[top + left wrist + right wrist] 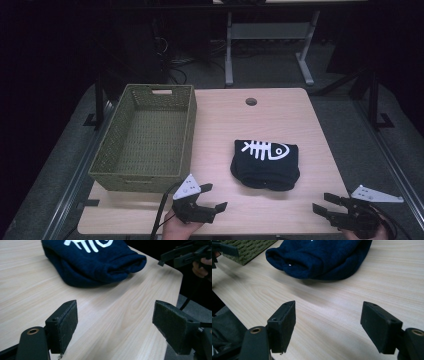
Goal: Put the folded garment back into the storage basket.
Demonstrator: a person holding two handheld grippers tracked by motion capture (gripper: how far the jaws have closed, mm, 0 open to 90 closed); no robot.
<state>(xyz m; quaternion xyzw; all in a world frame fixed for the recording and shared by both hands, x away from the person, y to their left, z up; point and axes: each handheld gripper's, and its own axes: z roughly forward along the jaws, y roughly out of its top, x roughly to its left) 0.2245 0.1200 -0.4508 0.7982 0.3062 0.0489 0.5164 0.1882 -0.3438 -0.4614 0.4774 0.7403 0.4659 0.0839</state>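
A folded dark navy garment (265, 164) with a white fish-skeleton print lies on the wooden table (260, 115), right of centre. It fills the top of the left gripper view (95, 262) and of the right gripper view (322, 258). My left gripper (214, 196) hovers open at the table's front edge, left of the garment, with nothing between its pads (65, 322). At the front right corner my right gripper (322, 202) is open too, its pads (284, 323) bare above the wood. In the left gripper view, the right gripper (185, 253) shows at top right.
A green woven basket (150, 95) stands on the left half of the table; it looks hollow inside. Its corner (244, 250) appears in the right gripper view. A round cable hole (251, 101) sits near the far edge. Dark floor and desk legs lie beyond.
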